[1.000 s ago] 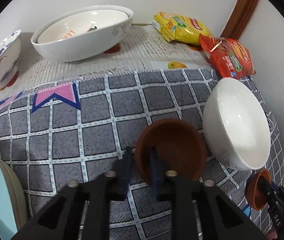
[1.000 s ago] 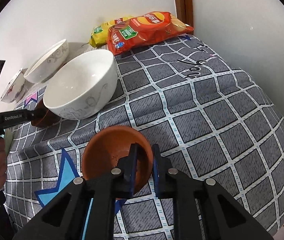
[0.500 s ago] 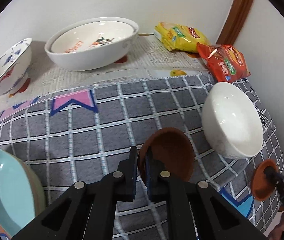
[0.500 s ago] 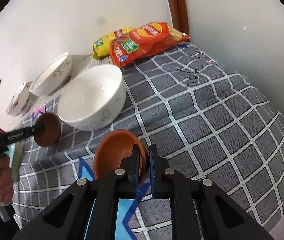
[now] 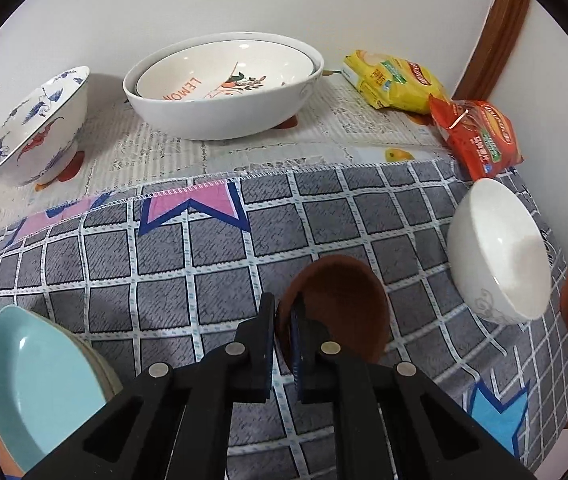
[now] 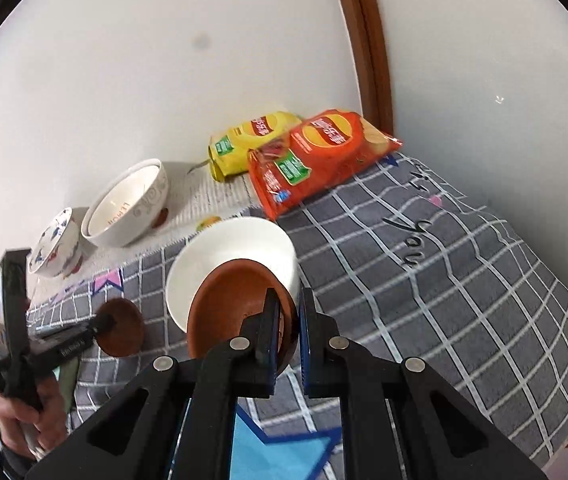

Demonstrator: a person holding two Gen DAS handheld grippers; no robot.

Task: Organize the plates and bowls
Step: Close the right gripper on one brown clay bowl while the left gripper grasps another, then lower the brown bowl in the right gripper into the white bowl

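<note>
Brown bowls clamped by rim in left, right jaws; right one risen (now before white bowl).

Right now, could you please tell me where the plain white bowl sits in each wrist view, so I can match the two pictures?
Left wrist view: the plain white bowl is at the right, on the grey checked cloth, below the red chip bag.
Right wrist view: the bowl is near centre, partly hidden behind the brown bowl held in the jaws.
Shared landmark: the red chip bag.
</note>
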